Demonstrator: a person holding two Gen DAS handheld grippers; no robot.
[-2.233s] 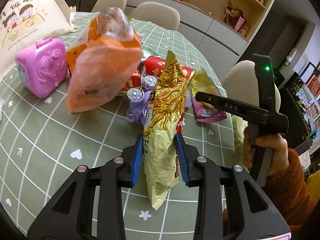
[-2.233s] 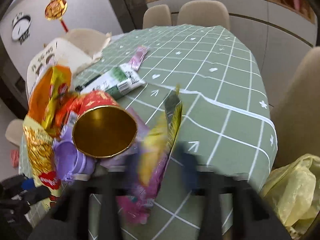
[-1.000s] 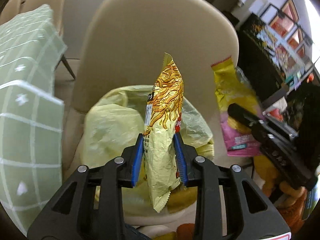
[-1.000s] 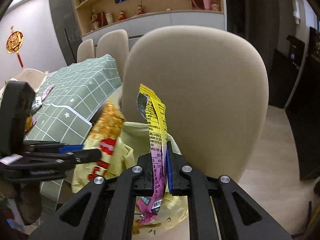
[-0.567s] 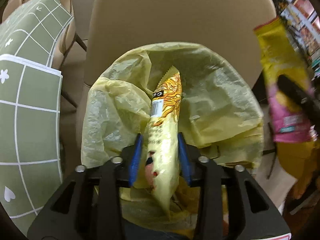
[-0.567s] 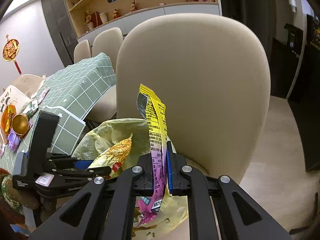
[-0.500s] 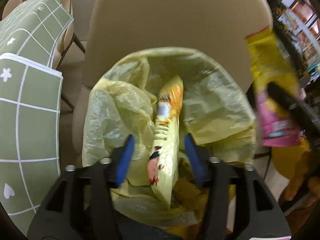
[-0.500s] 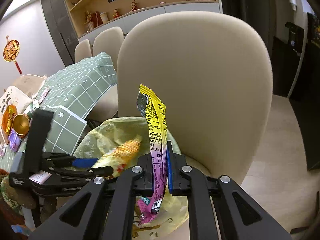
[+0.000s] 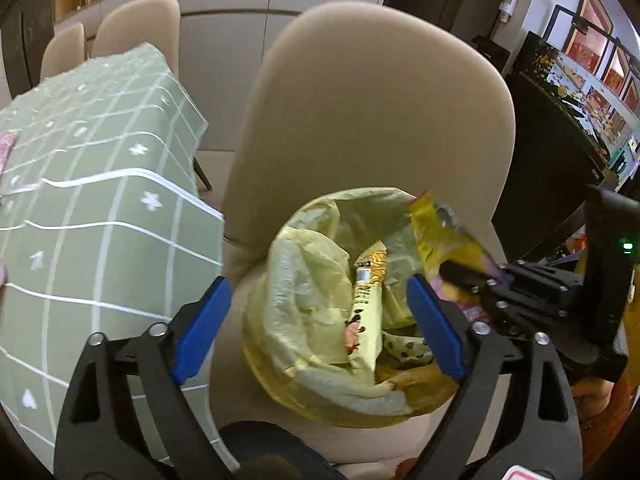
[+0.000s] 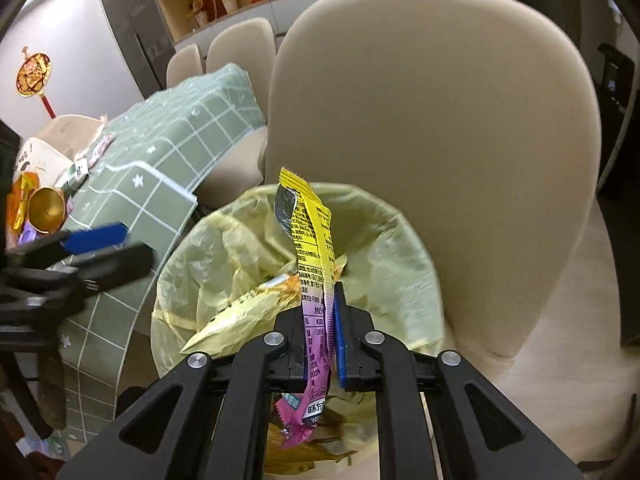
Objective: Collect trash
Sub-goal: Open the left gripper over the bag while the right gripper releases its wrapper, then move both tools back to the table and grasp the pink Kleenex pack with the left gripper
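A yellow trash bag (image 9: 304,280) stands open on a beige chair (image 9: 360,120). A gold snack packet (image 9: 366,304) lies inside it, and shows in the right wrist view (image 10: 248,308) too. My left gripper (image 9: 316,316) is open and empty above the bag. My right gripper (image 10: 320,332) is shut on a yellow and purple wrapper (image 10: 314,256) and holds it upright over the bag's (image 10: 400,264) mouth. That wrapper (image 9: 440,236) shows at the bag's right rim in the left wrist view.
The table with a green checked cloth (image 9: 80,184) is to the left of the chair. On it are a gold cup (image 10: 47,209), an orange packet (image 10: 20,196) and other wrappers. More beige chairs (image 10: 240,48) stand behind. Dark furniture (image 9: 560,140) is at the right.
My left gripper opened and the gold packet dropped into the bag. The left gripper pulled back. My right gripper moved over the bag's mouth with its wrapper.
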